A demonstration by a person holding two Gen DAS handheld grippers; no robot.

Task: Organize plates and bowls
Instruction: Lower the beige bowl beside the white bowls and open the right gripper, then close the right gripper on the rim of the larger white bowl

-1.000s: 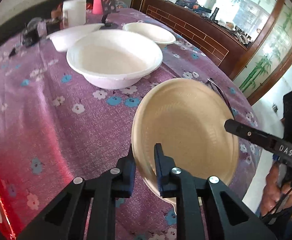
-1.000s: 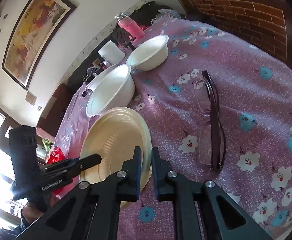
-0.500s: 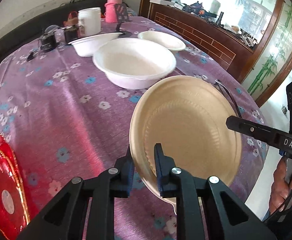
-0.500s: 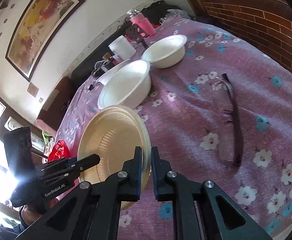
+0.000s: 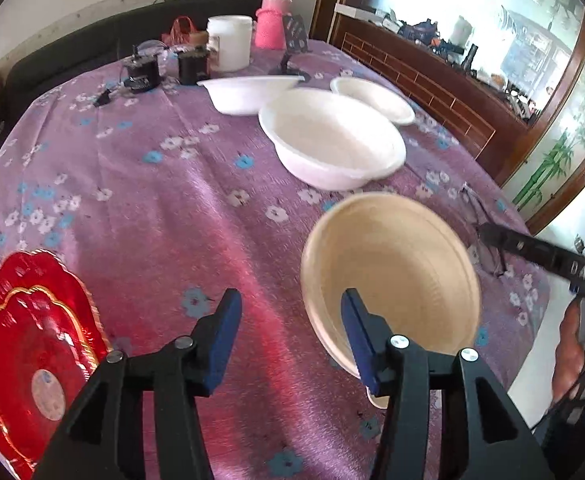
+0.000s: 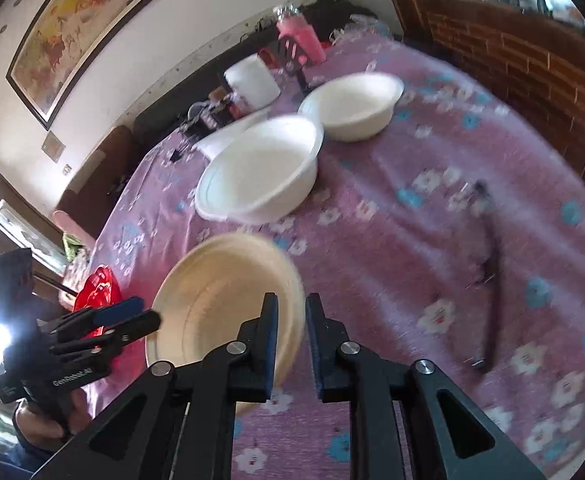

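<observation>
Tan plate [image 5: 392,276] sits near the surface [image 5: 152,208] edge, left tool [image 5: 288,320] opening clear of it, right tool [image 6: 292,336] opening around its rim, while three white bowls [image 5: 332,140] and red plates [image 5: 32,344] remain unstacked, so most sorting seems left.

Home dining room, floral tablecloth [image 5: 164,208], framed painting [image 6: 80,32], wooden sideboard [image 5: 432,80]

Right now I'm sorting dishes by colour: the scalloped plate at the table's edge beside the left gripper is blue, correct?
Not blue. The scalloped plate is red with gold trim, as the left wrist view shows. It does lie at the table's edge beside the left gripper.
</observation>
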